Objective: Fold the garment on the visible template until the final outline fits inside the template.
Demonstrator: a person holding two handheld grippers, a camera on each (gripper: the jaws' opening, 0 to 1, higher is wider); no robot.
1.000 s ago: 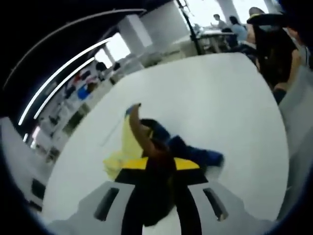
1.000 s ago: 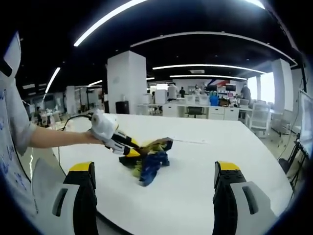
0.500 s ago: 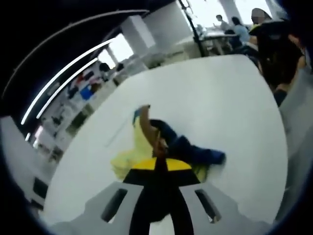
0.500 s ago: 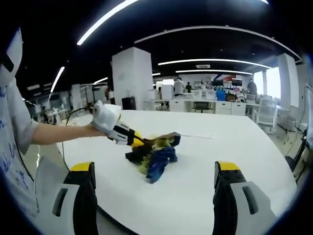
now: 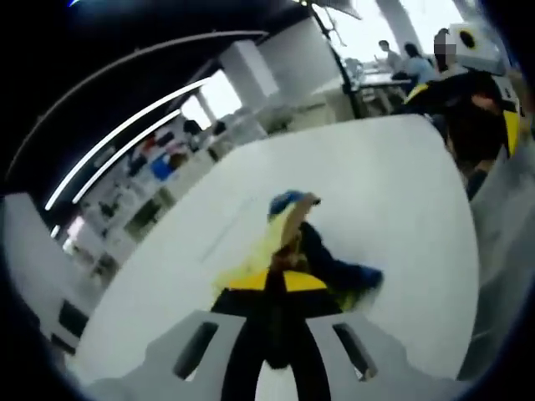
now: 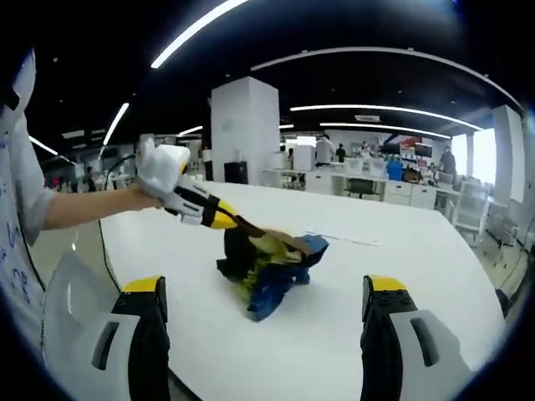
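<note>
- Left gripper view: my left gripper (image 5: 274,288) has its jaws pressed together on a bunch of the garment (image 5: 322,259), a crumpled yellow and dark blue piece. The pinched cloth rises from the jaws toward a lifted blue tip, while the rest lies in a heap on the white table (image 5: 376,184), just past the jaw tips.
- In this same view I can make out a faint thin line on the table surface to the left of the garment; it may be part of the template, but I cannot tell its full outline.
- Right gripper view: my right gripper (image 6: 263,301) is held back from the work with its jaws wide apart and nothing between them. Beyond it, the left gripper (image 6: 219,219) reaches in from the left, clamped on the upper edge of the garment (image 6: 272,271), which sits bunched near the middle of the table (image 6: 393,251).
- A thin line on the table runs just behind the garment on the right, again possibly the template's edge.
- My reading of progress: this is early. The garment is a wad, not spread flat, and no clean fold is visible. Left to do, as I judge it: lay it out flat, make the folds, and bring the outline inside the template.
</note>
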